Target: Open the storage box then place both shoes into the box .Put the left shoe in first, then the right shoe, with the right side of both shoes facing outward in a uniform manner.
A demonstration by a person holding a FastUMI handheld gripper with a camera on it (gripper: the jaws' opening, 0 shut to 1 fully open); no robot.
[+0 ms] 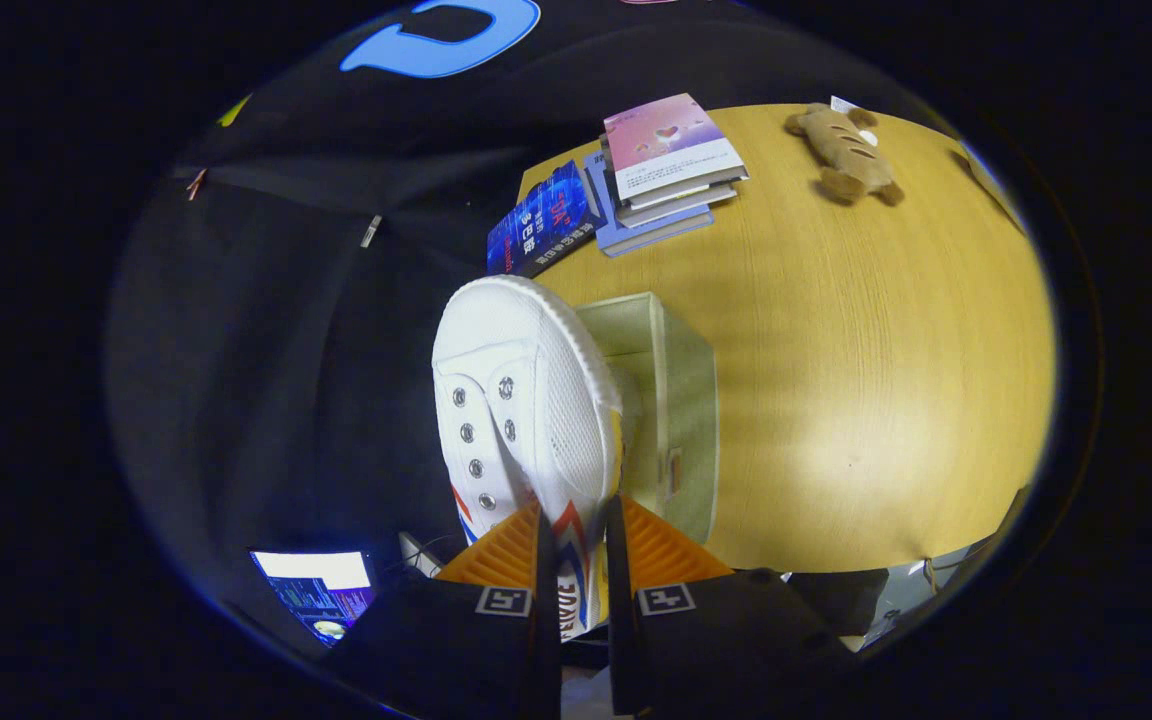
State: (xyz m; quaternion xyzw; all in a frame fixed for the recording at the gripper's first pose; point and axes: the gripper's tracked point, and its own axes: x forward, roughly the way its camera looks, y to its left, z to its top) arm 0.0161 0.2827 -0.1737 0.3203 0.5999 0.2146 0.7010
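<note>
A white canvas shoe (521,400) with metal eyelets and a red and blue stripe is held in the air, toe pointing away from me. My gripper (576,545) is shut on its side wall near the heel, with both orange fingers (496,555) pressing on it. Just beyond and to the right of the shoe sits the pale green storage box (671,400), open at the top, on the wooden table (856,380). The shoe hangs above the box's left edge and hides part of its opening.
A stack of books (666,160) and a blue book (541,220) lie at the table's far side. A brown plush toy (846,150) rests farther right. A lit screen (321,590) glows below, to the left of the fingers.
</note>
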